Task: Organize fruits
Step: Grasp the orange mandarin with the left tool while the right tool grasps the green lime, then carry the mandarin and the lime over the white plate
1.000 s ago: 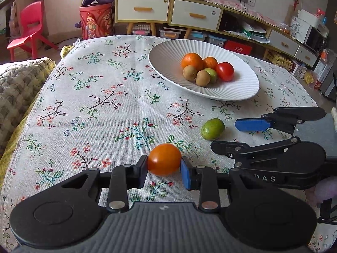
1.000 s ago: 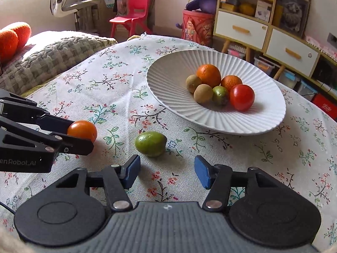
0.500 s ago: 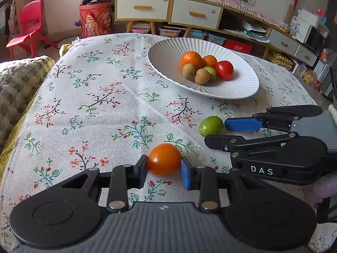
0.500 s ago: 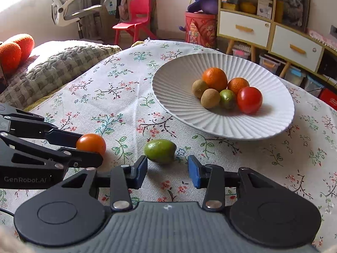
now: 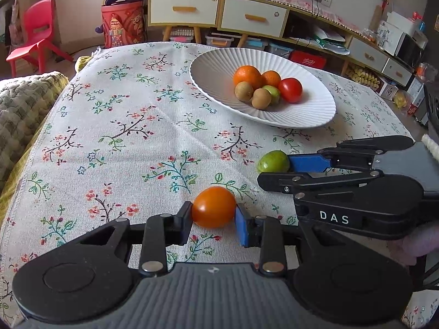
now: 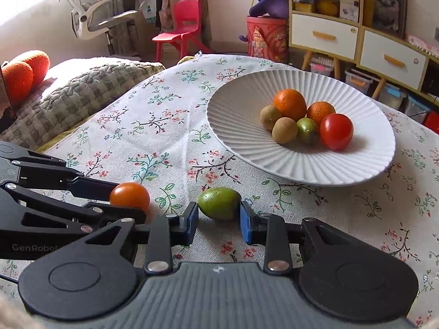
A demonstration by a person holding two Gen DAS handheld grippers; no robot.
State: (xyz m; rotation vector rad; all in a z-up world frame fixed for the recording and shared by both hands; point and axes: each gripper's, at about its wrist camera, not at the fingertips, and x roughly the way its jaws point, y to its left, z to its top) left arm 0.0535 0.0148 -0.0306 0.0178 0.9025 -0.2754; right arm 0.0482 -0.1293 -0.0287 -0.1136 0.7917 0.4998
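An orange tomato [image 5: 214, 205] rests on the flowered tablecloth with my left gripper [image 5: 213, 215] shut on it. Just to its right lies a green lime [image 6: 219, 202]. My right gripper [image 6: 219, 217] straddles it, jaws closing, and both blue pads touch its sides. In the left wrist view the lime [image 5: 272, 161] shows between the right gripper's fingers [image 5: 304, 163]. In the right wrist view the tomato [image 6: 129, 194] sits in the left gripper's fingers [image 6: 90, 186]. Beyond stands a white ribbed plate [image 6: 241, 96] holding two oranges, two kiwis, a lime and a red tomato [image 6: 336, 131].
A quilted grey-green blanket [image 6: 68, 101] lies off the table's left edge. Behind the table are a red chair [image 5: 35, 35], a red drum [image 5: 123, 24] and drawer cabinets [image 5: 219, 13]. The plate [image 5: 216, 63] takes up the table's far right.
My right gripper has moved forward around the lime and its jaws have narrowed onto it. The left gripper keeps its hold on the orange tomato in the same place.
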